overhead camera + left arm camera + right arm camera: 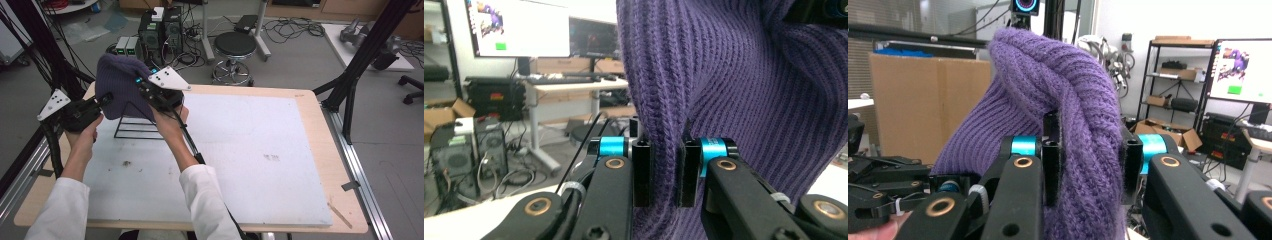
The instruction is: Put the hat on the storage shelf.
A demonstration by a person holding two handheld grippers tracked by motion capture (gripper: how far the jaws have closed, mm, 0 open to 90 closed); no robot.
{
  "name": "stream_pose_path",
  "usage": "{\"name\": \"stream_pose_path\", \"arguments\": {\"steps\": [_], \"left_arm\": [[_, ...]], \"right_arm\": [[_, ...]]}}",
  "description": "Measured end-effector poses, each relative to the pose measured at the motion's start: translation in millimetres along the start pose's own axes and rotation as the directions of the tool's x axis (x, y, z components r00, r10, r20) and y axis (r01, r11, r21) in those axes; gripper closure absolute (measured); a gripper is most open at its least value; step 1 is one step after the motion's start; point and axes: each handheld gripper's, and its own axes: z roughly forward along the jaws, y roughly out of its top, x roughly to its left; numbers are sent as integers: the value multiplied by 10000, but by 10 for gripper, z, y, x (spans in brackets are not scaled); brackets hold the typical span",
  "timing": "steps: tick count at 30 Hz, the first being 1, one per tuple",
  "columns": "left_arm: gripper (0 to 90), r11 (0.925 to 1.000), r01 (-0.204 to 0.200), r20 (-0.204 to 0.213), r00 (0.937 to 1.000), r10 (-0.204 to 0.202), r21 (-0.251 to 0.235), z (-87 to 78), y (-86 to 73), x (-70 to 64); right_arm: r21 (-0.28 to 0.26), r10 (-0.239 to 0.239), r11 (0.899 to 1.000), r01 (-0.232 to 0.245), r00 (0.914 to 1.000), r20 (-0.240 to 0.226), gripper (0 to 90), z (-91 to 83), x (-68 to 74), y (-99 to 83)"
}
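Observation:
A purple knitted hat [119,80] hangs over the top of a black wire stand [136,128] at the table's far left. My left gripper [105,99] is shut on the hat's left side; in the left gripper view its jaws pinch a fold of the knit [664,150]. My right gripper [143,89] is shut on the hat's right side, and in the right gripper view a thick fold [1088,150] sits between its jaws. The left gripper [888,197] also appears low at the left of the right gripper view. The hat hides the top of the stand.
A white mat [240,150] covers most of the wooden table [320,150]. Beyond the far edge stand a round stool [235,47] and computer cases [161,30] amid cables. Black frame posts [360,55] rise at the right and left sides.

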Motion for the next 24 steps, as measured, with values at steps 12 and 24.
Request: {"name": "stream_pose_path", "arguments": {"steps": [12, 24], "left_arm": [[814, 9987, 372, -182, 9992, -366, 346, -22, -270, 77], [813, 9948, 706, -528, 9964, -668, 740, -21, -455, 121]], "right_arm": [[697, -173, 9974, 170, 9998, 45, 724, 85, 67, -237], [1254, -357, 9915, 350, 9994, 38, 723, 138, 109, -416]]}}
